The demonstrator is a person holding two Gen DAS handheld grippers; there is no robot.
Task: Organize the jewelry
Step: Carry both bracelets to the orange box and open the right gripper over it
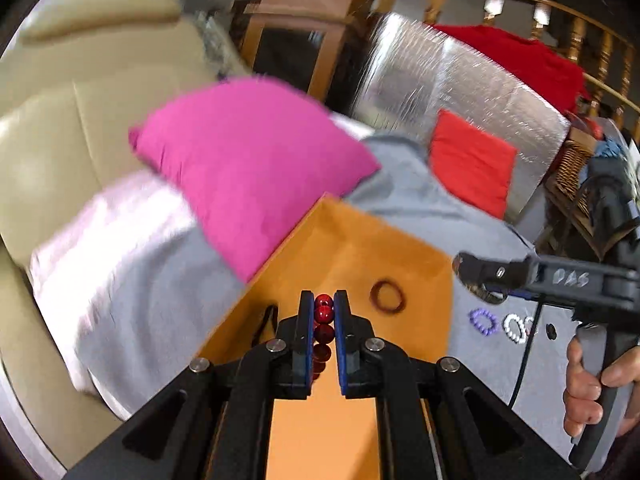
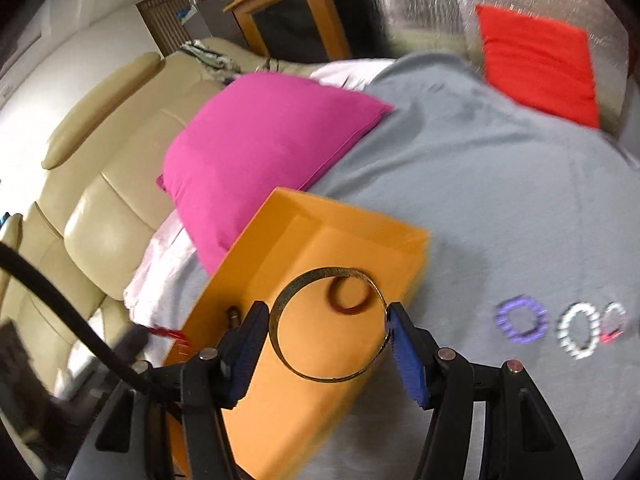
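Note:
My left gripper (image 1: 324, 297) is shut on a red bead bracelet (image 1: 324, 312), whose beads hang in a line between the blue pads over the orange tray (image 1: 400, 240). A brown bangle (image 1: 376, 300) lies in that tray. My right gripper (image 2: 327, 312) is shut on a thin gold bangle (image 2: 332, 272), held by its opposite sides above the tray's (image 2: 360, 232) near right part. Through the gold ring I see the brown bangle (image 2: 334, 300). On the grey blanket to the right lie a purple bracelet (image 2: 504, 320), a white bracelet (image 2: 566, 334) and a clear one with red (image 2: 614, 320).
The tray rests on a grey blanket (image 2: 500, 200) over a beige sofa (image 2: 112, 200). A pink cushion (image 2: 260, 140) touches the tray's far left side and a red cushion (image 2: 536, 60) lies at the back. A person's hand (image 1: 588, 384) holds the right gripper's handle.

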